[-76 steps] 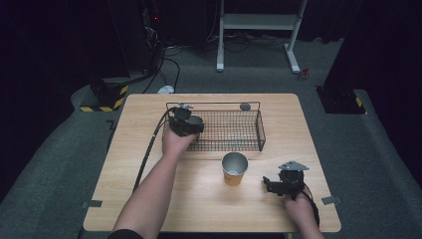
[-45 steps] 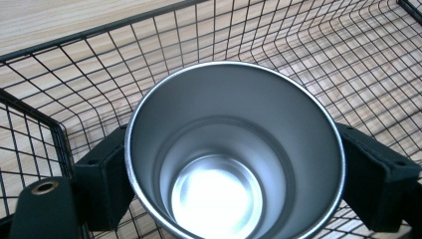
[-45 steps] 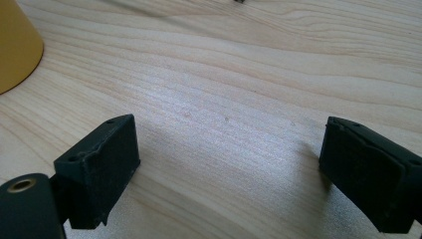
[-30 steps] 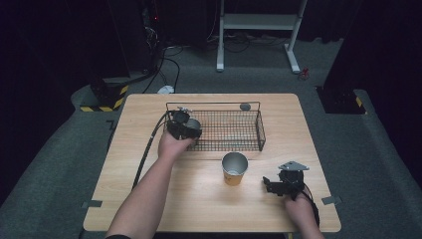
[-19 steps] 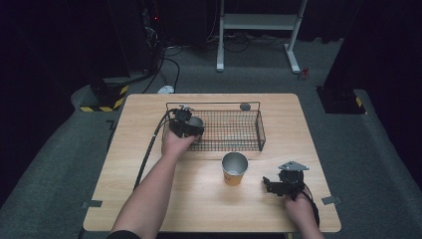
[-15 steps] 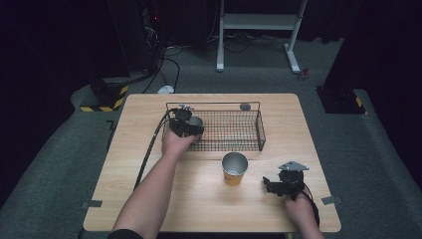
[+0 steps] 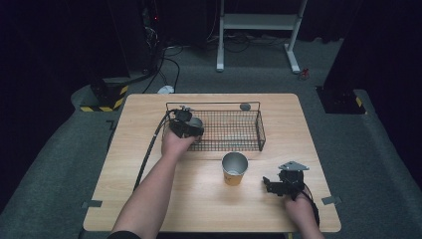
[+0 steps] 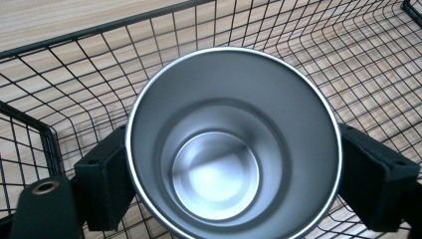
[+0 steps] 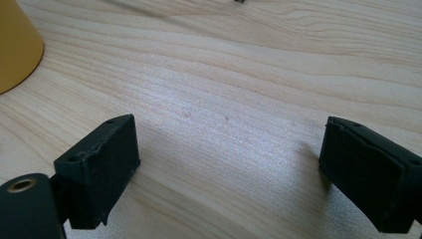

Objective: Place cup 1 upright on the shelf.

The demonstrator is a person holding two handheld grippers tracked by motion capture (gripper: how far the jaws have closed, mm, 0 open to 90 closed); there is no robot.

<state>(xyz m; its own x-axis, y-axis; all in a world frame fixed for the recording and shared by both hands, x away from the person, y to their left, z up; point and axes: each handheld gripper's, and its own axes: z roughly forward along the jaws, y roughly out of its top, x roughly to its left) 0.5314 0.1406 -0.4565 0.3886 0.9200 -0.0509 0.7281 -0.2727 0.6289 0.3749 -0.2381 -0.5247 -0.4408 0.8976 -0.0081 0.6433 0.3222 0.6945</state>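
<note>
From the high view, a light wooden table (image 7: 149, 199) carries a black wire basket (image 7: 234, 130) set toward its far side. The left gripper (image 7: 185, 124) sits at the basket's left end, held by the person's left hand (image 7: 175, 144), and it grips a silver metal cup (image 7: 195, 122) over that end of the basket. A second cup with a yellow outside and a metal lining (image 7: 234, 168) stands upright on the bare table just in front of the basket. The right gripper (image 7: 284, 183) rests low near the table's right front part, well apart from the yellow cup. A small round grey object (image 7: 245, 106) lies on the table behind the basket.

In the left gripper view, the silver metal cup (image 8: 233, 144) is seen from above, its mouth open toward the camera, both black jaws pressed against its sides. The basket's wire mesh (image 8: 348, 64) lies beneath and around it.

In the right gripper view, the jaws stand wide apart with nothing between them, bare wood (image 9: 229, 114) beneath. The yellow cup's side (image 9: 15, 45) shows at the upper left corner.
</note>
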